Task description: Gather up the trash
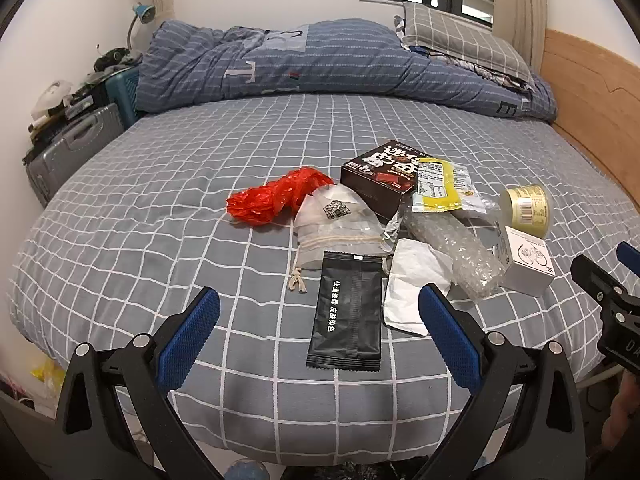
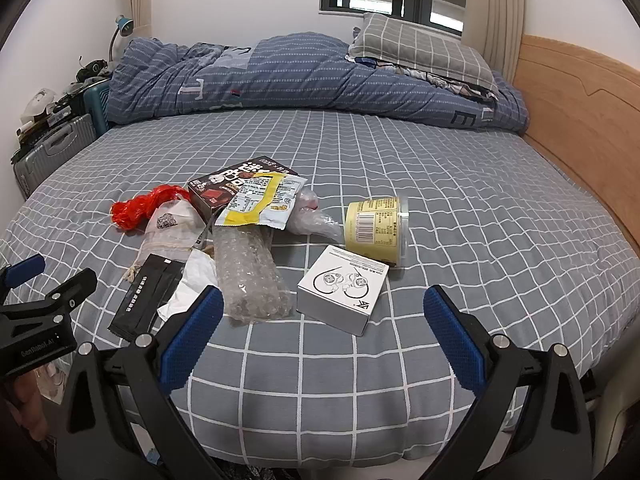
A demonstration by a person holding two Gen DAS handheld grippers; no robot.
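Trash lies in a heap on the grey checked bed [image 1: 160, 208]. A black sachet [image 1: 347, 312] rests nearest my left gripper [image 1: 319, 312], which is open and empty just short of it. Beside it are a white paper [image 1: 412, 280], a bubble-wrap roll [image 1: 460, 256], a red plastic bag [image 1: 276, 196], a drawstring pouch [image 1: 336, 224], a dark chocolate box [image 1: 380, 176] and a yellow wrapper [image 1: 440, 184]. My right gripper [image 2: 324, 316] stands open in front of a white earphone box [image 2: 340, 288]. A yellow tub [image 2: 376, 220] lies on its side behind the box.
A folded blue quilt [image 2: 300, 76] and a checked pillow [image 2: 420, 52] lie at the far side of the bed. A wooden headboard [image 2: 580, 92] runs along the right. A grey suitcase [image 1: 68, 152] and clutter stand on the left by the wall.
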